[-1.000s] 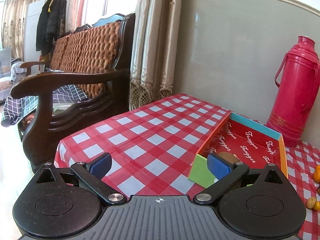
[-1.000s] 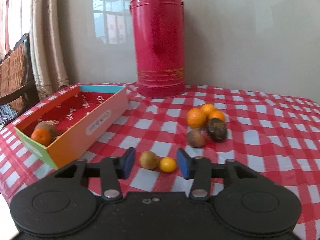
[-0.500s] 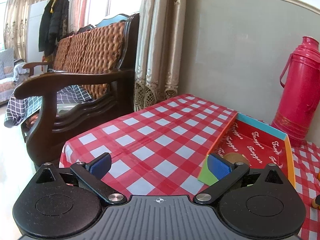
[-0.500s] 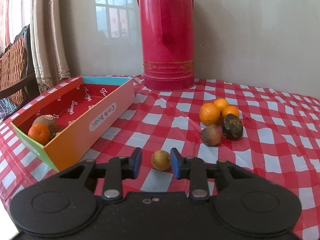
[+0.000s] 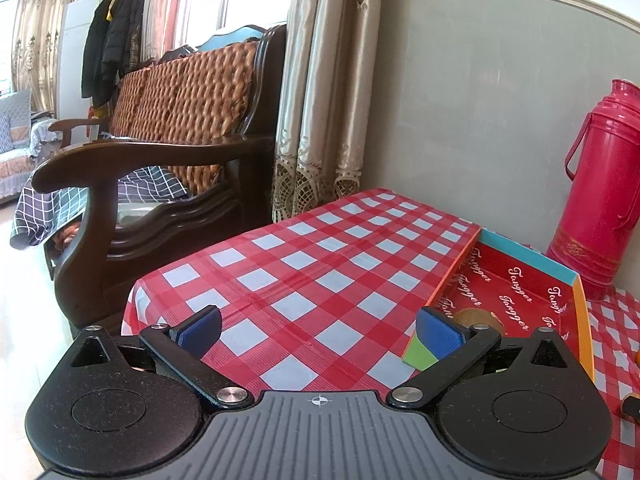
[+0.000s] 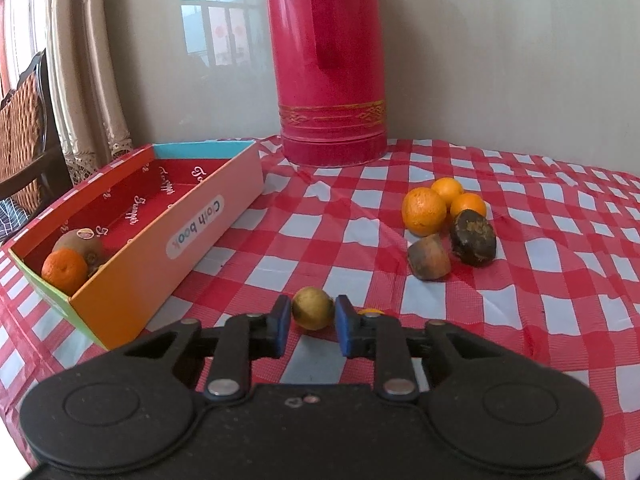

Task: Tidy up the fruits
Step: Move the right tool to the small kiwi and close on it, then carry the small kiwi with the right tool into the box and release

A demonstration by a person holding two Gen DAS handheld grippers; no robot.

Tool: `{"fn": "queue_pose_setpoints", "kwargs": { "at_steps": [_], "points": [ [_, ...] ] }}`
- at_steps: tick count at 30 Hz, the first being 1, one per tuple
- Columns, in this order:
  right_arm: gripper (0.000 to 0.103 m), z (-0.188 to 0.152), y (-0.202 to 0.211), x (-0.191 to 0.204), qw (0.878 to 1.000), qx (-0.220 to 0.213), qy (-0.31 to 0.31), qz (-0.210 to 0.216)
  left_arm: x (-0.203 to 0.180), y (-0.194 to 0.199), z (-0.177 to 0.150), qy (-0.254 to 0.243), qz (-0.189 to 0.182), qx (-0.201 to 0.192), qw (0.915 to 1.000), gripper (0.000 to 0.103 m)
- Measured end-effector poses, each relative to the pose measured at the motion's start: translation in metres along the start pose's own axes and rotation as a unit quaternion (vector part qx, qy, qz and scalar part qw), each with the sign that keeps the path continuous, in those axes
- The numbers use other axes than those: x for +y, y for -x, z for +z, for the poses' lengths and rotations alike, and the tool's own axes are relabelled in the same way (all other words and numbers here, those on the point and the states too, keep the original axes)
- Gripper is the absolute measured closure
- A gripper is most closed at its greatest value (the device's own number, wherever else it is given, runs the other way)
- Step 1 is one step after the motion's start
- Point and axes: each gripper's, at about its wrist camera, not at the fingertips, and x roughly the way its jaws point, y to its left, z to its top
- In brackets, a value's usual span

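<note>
Now I have the right tongs (image 6: 309, 322) clamped across the yellowish fruit (image 6: 312, 307), pads at its widest girth; small, round, firm, prone to rolling. Left tongs (image 5: 318, 330) stand open, empty.

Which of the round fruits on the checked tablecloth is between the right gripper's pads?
The small yellow-brown round fruit; the other loose fruits lie apart.

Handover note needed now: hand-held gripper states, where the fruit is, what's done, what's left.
Right hand-held gripper: shut on the small yellow-brown round fruit, which sits on the red checked tablecloth.
Left hand-held gripper: open, empty, beside the colourful cardboard box.
Done: one orange and a brown kiwi are in the box.
Left: box the gripped fruit, the tiny yellow one behind the right pad, then three oranges and two dark fruits.
</note>
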Motion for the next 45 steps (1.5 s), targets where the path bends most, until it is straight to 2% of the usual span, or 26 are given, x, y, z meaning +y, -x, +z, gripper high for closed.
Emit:
{"fn": "queue_pose_setpoints", "kwargs": {
  "at_steps": [10,17,26,31,36,39,45],
  "points": [
    [0.082,0.001,-0.007,0.001,1.0,0.01,-0.003,0.004,0.001,0.0,0.001,-0.005,0.003,-0.001,1.0,0.0],
    [0.086,0.001,-0.008,0.005,1.0,0.01,0.004,0.008,0.002,-0.001,0.0,-0.008,0.005,-0.001,1.0,0.0],
    [0.086,0.006,0.002,0.015,0.999,-0.013,0.016,0.025,0.005,-0.002,0.0,-0.006,0.005,0.0,1.0,0.0],
    [0.086,0.012,0.017,0.024,0.997,-0.053,0.016,0.058,0.007,-0.004,0.0,-0.002,0.008,0.001,1.0,0.0],
    [0.086,0.018,0.03,0.042,0.988,-0.101,0.033,0.11,0.007,-0.003,0.0,-0.001,0.007,-0.001,1.0,0.0],
    [0.086,0.02,0.027,0.056,0.984,-0.102,0.049,0.134,0.007,-0.003,-0.001,-0.005,0.008,-0.002,1.0,0.0],
    [0.086,0.021,0.015,0.076,0.982,-0.091,0.056,0.153,0.013,-0.004,-0.001,-0.012,0.02,-0.006,0.9997,0.0]
  ]
}}
